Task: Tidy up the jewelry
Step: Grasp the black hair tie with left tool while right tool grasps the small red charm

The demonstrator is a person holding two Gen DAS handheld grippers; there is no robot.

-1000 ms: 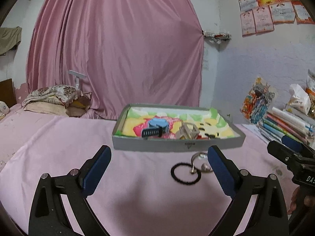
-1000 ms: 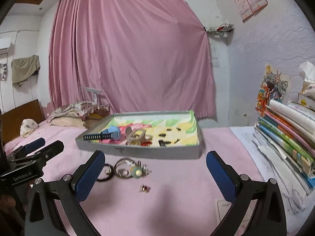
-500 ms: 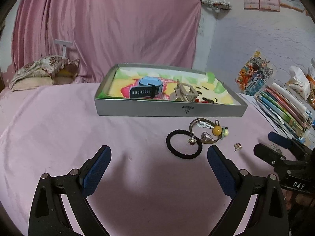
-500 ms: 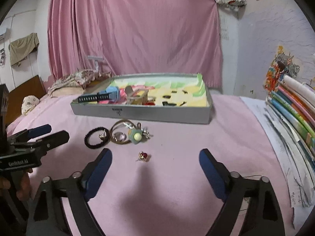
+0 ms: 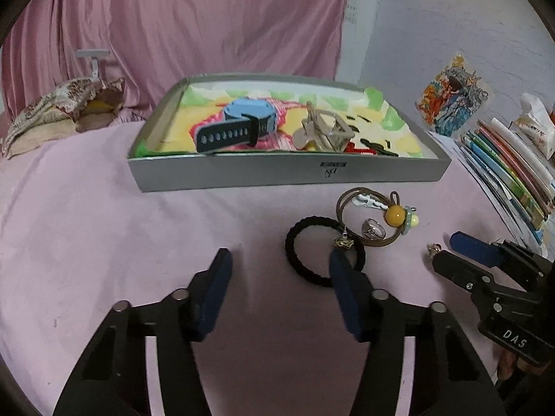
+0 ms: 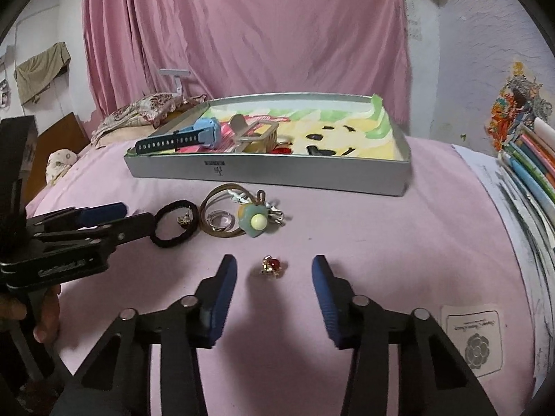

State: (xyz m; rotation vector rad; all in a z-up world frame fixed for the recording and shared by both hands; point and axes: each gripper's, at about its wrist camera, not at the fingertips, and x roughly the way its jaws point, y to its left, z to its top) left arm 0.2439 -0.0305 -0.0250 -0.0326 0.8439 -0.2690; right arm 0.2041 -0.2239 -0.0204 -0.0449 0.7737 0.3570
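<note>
Pickup step: the right tool (image 6: 274, 270), jaws closing but not gripping, brackets the red earring (image 6: 271, 265); the left tool (image 5: 279, 270), half-open and empty, nears the black hair tie (image 5: 298, 242). Next, pinch gently.

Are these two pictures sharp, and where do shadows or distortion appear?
Left wrist view: sharp, fisheye bends the gray tray, dark corners. Right wrist view: sharp too; soft shadow under the right gripper beside the red earring.

Hair tie (image 5: 324, 251) before tray (image 5: 288, 176)
</note>
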